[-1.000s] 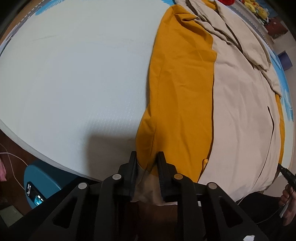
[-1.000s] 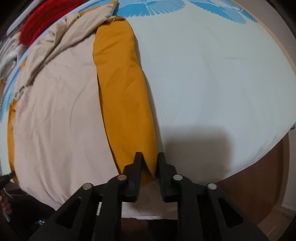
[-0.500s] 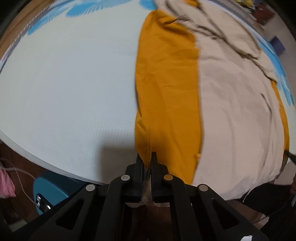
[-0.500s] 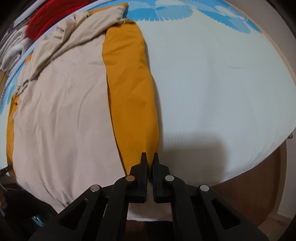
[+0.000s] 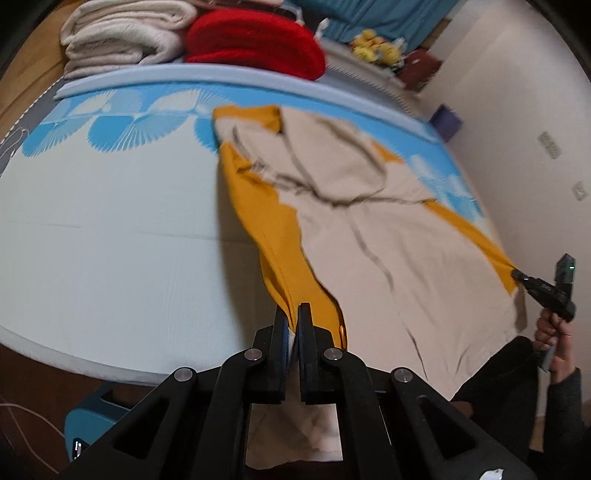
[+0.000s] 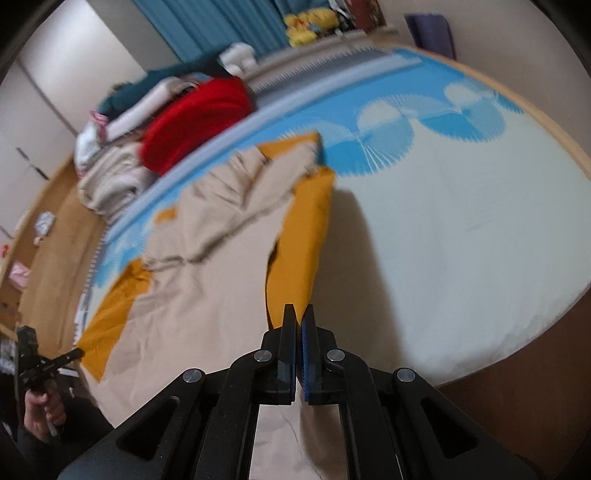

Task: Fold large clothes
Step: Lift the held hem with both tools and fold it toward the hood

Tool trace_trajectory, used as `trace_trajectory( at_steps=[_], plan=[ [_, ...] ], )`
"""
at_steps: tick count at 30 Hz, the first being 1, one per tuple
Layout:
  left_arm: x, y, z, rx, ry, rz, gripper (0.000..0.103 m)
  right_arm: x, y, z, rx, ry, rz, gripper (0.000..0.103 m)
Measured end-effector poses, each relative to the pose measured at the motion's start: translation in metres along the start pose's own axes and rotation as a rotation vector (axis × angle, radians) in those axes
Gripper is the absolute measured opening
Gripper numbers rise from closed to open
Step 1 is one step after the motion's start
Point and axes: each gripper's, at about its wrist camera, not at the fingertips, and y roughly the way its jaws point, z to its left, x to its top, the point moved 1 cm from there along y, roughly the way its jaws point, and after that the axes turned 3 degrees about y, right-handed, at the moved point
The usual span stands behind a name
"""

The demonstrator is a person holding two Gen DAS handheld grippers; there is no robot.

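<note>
Left wrist view: the left gripper point(image 5: 293, 321) was clamped on the near corner of the garment point(image 5: 373, 236), a beige-and-mustard piece whose mustard edge point(image 5: 273, 229) ran straight ahead from the fingers toward the far end of the mattress point(image 5: 110, 229). The cloth rose off the mattress at the grip and lay flat farther out; the bunched collar end sat at the far side, just short of the red blanket point(image 5: 255, 40) and folded towels point(image 5: 125, 33) beyond the mattress border. The other near corner was pinched by the right gripper point(image 5: 517, 275), seen far to the right. Right wrist view: the right gripper point(image 6: 299, 325) had its jaws pressed together on the opposite mustard edge point(image 6: 299, 243), again leading directly away; the left gripper point(image 6: 75, 354) showed at lower left, holding its corner. So the garment's long axis ran away from both claws, hem held taut between them, each equally near its own corner. Judged next: carry the hem forward along that axis onto the collar end.
</note>
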Motion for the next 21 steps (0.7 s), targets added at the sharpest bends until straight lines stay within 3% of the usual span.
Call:
trace_trajectory(
  at_steps=[4,8,12,16,21],
  plan=[
    [-0.012,-0.036,0.001,-0.070,0.002,-0.015,0.002,-0.005,-0.037,0.013,0.034,-0.019,-0.036,0.002],
    [-0.034,-0.066,0.010,-0.116,-0.022,-0.003,0.002,-0.028,-0.086,0.001,0.063,0.022,-0.071,0.002],
    [-0.045,-0.060,0.025,-0.145,-0.087,0.024,0.002,-0.040,-0.109,-0.015,0.058,0.074,-0.086,0.002],
    [-0.029,-0.020,0.040,-0.139,-0.122,0.049,0.002,-0.027,-0.084,-0.032,0.040,0.102,-0.064,0.002],
    [0.022,0.039,0.062,-0.133,-0.155,0.045,0.002,0.025,-0.016,-0.039,0.022,0.082,-0.023,0.002]
  ],
)
